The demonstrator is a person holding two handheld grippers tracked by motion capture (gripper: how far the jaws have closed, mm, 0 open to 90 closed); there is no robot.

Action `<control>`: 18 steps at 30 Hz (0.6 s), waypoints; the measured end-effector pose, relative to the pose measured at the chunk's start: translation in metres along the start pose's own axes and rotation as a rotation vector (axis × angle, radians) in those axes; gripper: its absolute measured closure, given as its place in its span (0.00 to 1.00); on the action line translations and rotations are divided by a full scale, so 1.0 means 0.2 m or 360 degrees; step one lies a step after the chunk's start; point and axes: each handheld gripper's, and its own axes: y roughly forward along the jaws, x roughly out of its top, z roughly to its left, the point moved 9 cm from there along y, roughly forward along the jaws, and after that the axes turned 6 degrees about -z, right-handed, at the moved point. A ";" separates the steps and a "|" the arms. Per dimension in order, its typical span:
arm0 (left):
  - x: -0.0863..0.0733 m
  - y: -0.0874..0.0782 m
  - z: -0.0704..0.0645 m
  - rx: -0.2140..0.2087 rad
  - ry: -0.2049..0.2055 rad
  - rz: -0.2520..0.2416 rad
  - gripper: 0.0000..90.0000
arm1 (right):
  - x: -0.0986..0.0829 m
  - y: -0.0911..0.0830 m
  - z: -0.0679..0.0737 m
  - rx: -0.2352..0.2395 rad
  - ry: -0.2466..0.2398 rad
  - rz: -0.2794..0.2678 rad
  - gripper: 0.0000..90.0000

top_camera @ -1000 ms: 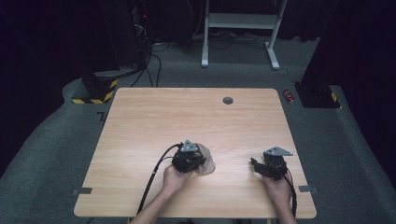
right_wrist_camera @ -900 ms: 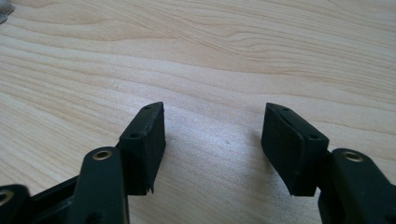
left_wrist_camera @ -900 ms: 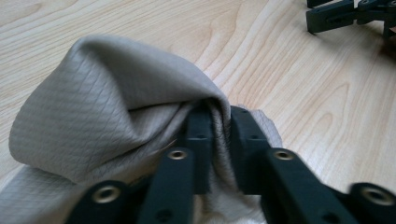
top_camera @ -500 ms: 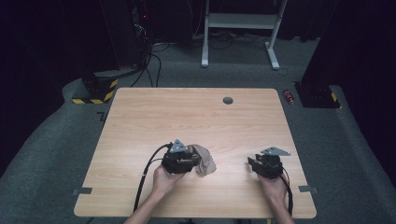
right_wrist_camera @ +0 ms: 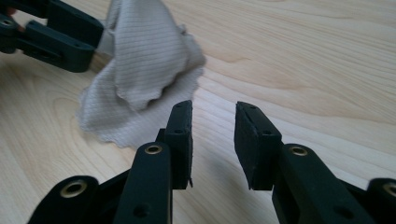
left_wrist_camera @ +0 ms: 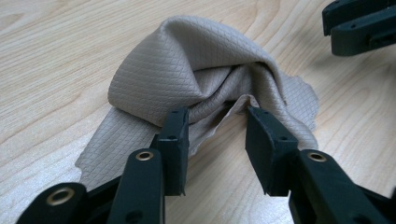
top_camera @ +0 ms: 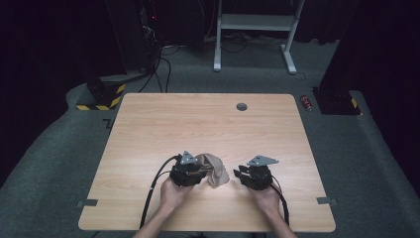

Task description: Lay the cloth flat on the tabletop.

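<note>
Beige cloth (left_wrist_camera: 205,79) sits bunched on the surface (top_camera: 198,124) near its front edge, between my two claws. Left claw (left_wrist_camera: 217,123) is parted w/ a raised fold just at its tips; I'd push in deeper before closing. Right claw (right_wrist_camera: 214,140) is parted, empty, beside the cloth's edge; I'd go low for the hem.

A pale wooden counter (top_camera: 208,124) with a visible grain stands on grey carpet (top_camera: 64,163). Near its far edge a small round dark grommet (top_camera: 241,106) sits in the top. Beyond the far left corner lies a block with yellow and black stripes (top_camera: 101,96), with black cables (top_camera: 161,64) trailing over the floor near it. A white frame with legs (top_camera: 255,25) stands farther back. Off the far right corner a small red thing (top_camera: 307,102) lies on the carpet beside a dark base (top_camera: 337,99). Grey tape strips (top_camera: 86,203) mark the floor near the counter's front corners.
</note>
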 end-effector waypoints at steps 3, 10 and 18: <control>-0.01 0.01 0.00 0.0012 0.0029 0.0028 0.74 | -0.01 0.04 0.04 0.0024 -0.0016 0.0030 0.75; -0.04 0.03 0.00 0.0046 0.0093 0.0087 0.88 | -0.02 0.11 0.11 0.0066 -0.0071 0.0086 0.81; -0.05 0.01 0.01 0.0052 0.0142 0.0106 1.00 | -0.04 0.12 0.11 0.0041 -0.0135 0.0145 1.00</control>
